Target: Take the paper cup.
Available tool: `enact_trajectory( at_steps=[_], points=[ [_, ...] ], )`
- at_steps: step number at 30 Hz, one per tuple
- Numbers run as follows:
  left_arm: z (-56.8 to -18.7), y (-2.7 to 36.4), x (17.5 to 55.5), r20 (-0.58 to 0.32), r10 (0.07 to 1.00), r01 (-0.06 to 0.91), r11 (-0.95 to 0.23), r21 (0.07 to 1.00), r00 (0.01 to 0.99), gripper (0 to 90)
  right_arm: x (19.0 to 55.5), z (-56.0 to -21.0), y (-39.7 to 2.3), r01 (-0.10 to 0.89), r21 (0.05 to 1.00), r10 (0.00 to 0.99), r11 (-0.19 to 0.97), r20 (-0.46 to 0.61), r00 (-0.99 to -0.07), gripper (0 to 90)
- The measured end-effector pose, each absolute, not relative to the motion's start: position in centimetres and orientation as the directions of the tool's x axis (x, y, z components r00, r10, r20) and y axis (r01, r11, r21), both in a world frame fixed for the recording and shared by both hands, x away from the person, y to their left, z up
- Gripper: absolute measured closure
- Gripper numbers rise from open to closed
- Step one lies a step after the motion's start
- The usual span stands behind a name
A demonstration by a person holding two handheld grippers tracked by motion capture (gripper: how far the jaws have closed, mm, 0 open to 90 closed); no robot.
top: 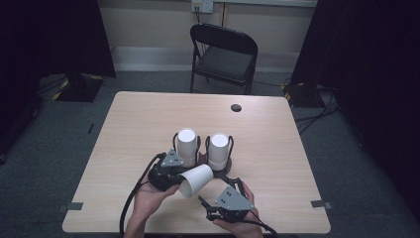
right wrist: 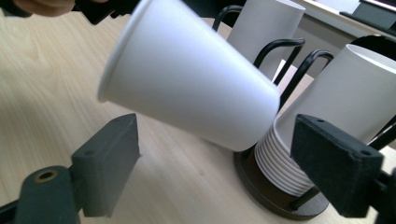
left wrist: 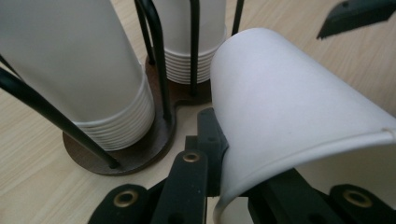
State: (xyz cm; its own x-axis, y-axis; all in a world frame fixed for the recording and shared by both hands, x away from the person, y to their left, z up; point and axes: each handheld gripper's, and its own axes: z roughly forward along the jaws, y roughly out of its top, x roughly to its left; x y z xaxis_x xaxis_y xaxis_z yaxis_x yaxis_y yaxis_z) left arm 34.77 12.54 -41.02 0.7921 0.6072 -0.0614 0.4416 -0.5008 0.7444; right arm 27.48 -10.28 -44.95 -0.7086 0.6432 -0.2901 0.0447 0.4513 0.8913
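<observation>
A single white paper cup [top: 195,180] lies tilted on its side in the air, its mouth toward the near left. My left gripper [top: 179,184] is shut on its rim, the jaws pinching the cup wall [left wrist: 280,107] from inside and outside. My right gripper [top: 219,191] stands open just right of the cup, near the table's front edge. In the right gripper view the cup [right wrist: 187,79] hangs above and beyond its two pads [right wrist: 109,156], apart from them. Behind stand two stacks of white cups [top: 186,147] [top: 218,150] in a black wire holder [top: 200,159].
The holder's dark base [left wrist: 135,149] rests on the light wooden table [top: 148,119], close in front of my left gripper. A cable hole [top: 236,107] sits at the table's far side. A black folding chair [top: 225,54] stands beyond the table.
</observation>
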Motion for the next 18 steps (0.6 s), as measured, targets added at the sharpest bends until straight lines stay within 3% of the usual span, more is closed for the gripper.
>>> enact_trajectory(
  at_steps=[6, 18],
  points=[
    [-40.8, 12.0, 35.2, -0.100, 0.589, 0.477, -0.530, 0.701, 0.802, 87.3, 27.5, -45.1, -10.2, 0.003, 0.879, 0.620, 0.477, -0.334, -0.710, 14.5],
    [-40.4, 10.6, 35.4, -0.095, 0.547, 0.478, -0.619, 0.623, 0.832, 87.6, 27.6, -45.7, -9.2, -0.037, 0.819, 0.557, 0.573, -0.422, -0.716, 12.9]
  ],
)
